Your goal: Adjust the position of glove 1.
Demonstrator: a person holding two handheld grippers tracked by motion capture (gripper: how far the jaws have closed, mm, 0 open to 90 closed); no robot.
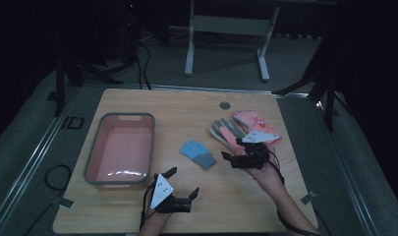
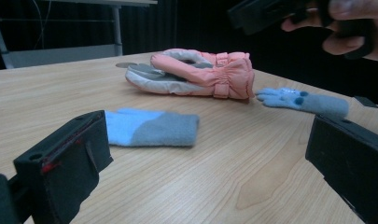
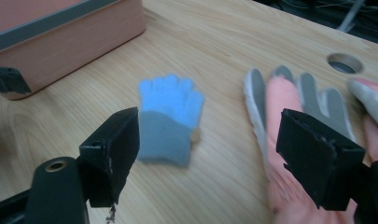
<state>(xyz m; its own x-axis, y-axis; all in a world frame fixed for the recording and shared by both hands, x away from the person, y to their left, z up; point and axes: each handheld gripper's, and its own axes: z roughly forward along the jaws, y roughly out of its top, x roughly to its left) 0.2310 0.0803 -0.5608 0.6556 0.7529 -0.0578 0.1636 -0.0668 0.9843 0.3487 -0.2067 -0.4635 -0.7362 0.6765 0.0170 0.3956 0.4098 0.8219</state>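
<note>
Above the table (image 1: 137, 101) — both tongs wide open, empty.

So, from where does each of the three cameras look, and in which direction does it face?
High view: sits above the person's side, looks forward and down on the table; both forearms, the left gripper and the right gripper show.
Left gripper view: low over the table, looks past its open jaws at the blue glove and the pink gloves; the other hand shows at top right.
Right gripper view: looks down between its open jaws at the blue glove, with the pink bin behind.
Shared: both gripper views show the blue glove.
</note>
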